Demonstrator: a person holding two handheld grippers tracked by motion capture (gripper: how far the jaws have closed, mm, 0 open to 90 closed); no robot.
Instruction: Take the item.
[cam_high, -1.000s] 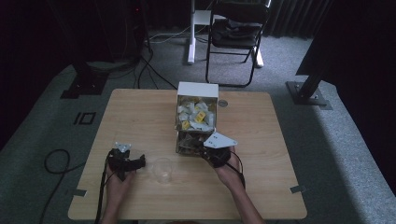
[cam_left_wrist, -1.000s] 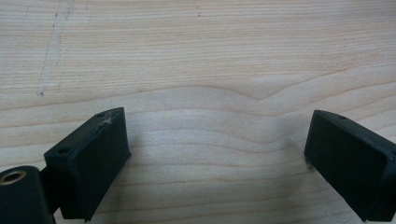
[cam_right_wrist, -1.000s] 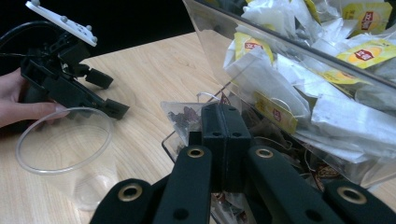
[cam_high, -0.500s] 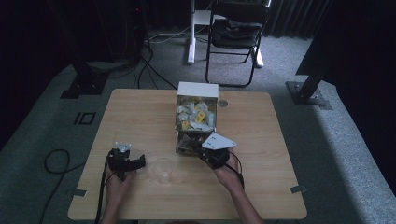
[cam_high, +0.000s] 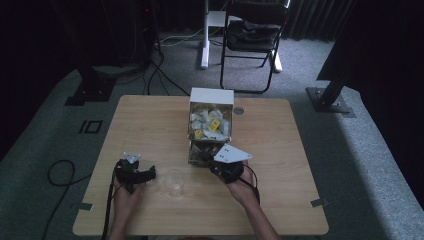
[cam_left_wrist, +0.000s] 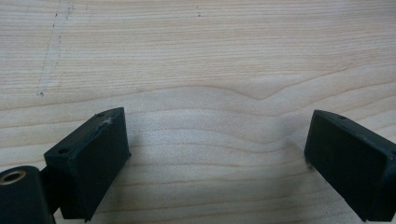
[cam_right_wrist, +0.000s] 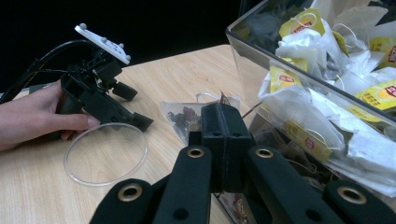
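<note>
While the right hand-held gripper (cam_right_wrist: 223, 122) is clenched on the tea bag (cam_right_wrist: 187, 116) at frame centre, the bag is lifted clear and lowered into the cup (cam_right_wrist: 106, 154), lower left.

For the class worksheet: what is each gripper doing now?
Left gripper: open, holding nothing.
Right gripper: closed on a tea bag.

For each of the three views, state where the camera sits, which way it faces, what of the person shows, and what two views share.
High view: above the table, looking forward and down; both forearms, left gripper, right gripper.
Left gripper view: on the left gripper, facing bare tabletop; open jaws.
Right gripper view: on the right gripper, jaws shut on a tea bag, facing the left hand.
Shared by high and right gripper views: clear cup, tea-bag box.
</note>
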